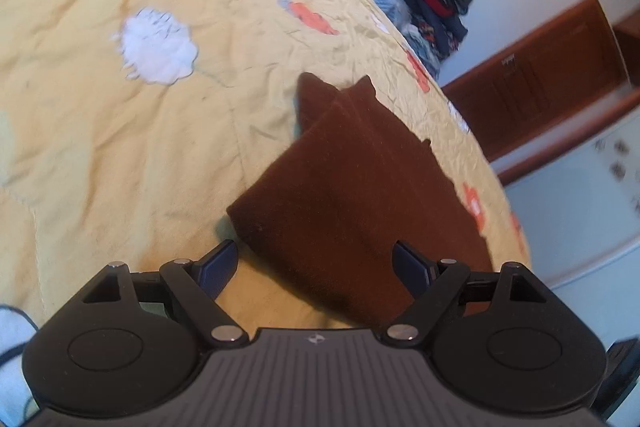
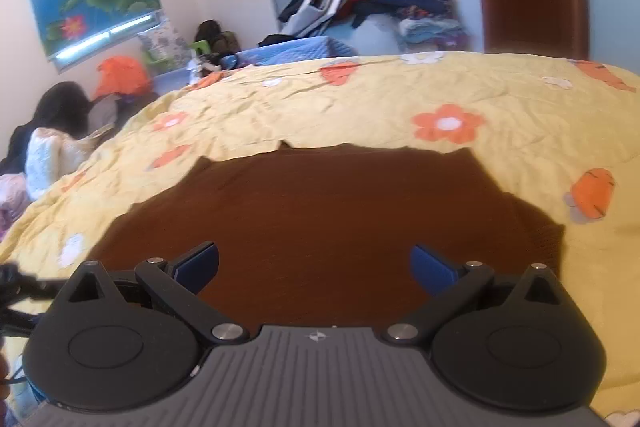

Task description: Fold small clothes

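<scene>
The dark brown folded knit garment (image 1: 360,187) lay on the yellow flowered quilt (image 1: 120,147), stretching ahead of the left gripper (image 1: 316,263), whose jaws gaped empty. The right gripper (image 2: 314,267), equally wide and holding nothing, seemed nearer, the garment (image 2: 320,211) spreading broadly between its fingers.

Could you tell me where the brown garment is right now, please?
The brown garment lies on the yellow bedspread, directly ahead of both open hand-held grippers, near the bed's edge in the left wrist view.
</scene>
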